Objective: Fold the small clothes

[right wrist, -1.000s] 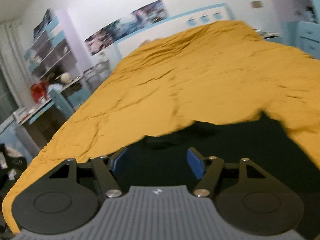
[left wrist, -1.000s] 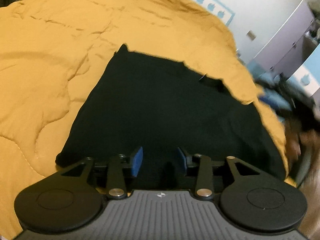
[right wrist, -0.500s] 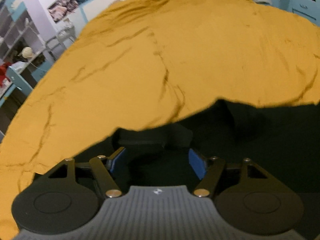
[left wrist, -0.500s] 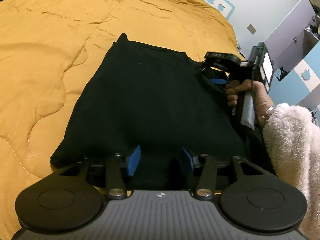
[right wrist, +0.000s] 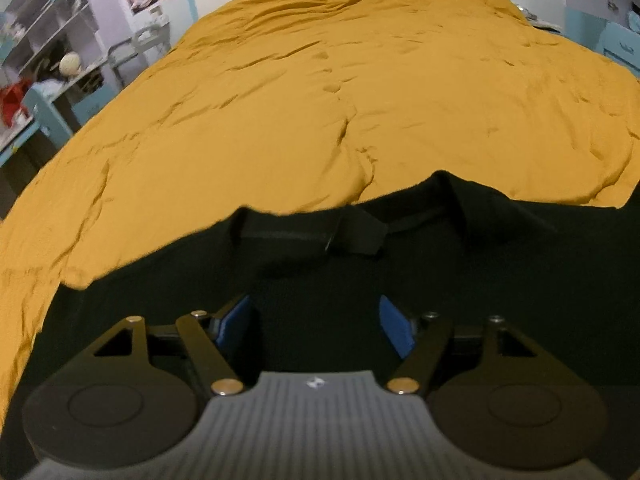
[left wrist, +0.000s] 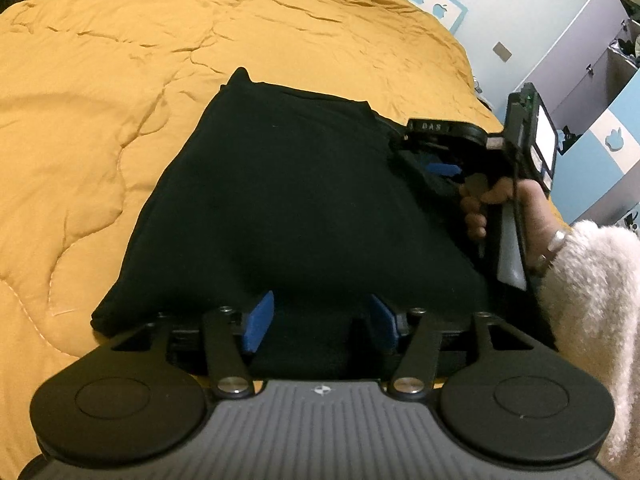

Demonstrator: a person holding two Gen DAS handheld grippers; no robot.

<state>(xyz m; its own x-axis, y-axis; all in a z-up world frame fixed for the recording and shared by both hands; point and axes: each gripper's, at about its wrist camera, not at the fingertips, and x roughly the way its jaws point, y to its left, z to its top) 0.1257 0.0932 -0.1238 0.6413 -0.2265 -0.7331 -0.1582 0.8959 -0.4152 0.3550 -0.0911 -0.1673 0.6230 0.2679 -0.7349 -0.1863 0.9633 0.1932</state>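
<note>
The black garment lies spread flat on the yellow quilt near the bed's near edge, its collar end turned toward the right, where the right wrist view shows the neckline and a shoulder fold just ahead of that tool. A second ago the cloth lay in much the same place; what has changed is the tools around it. The left gripper sits at the near hem, and its jaws have just been opening: the blue pads now stand well spread, with dark cloth lying under and between them but nothing pinched. It looks as though the hem has just been let go. The right gripper, absent from the left view a second ago, has come down at the collar end on the right, carried by a hand in a fluffy white sleeve. In its own view its jaws have also been opening a little and stand wide apart over the cloth, gripping nothing. With both tools spread and low at opposite ends of the garment, the previous fold or smoothing seems finished, and the likely next step is a fresh grasp at hem and collar to bring one end over the other. The fabric is limp and dark, so edges are hard to read.
</note>
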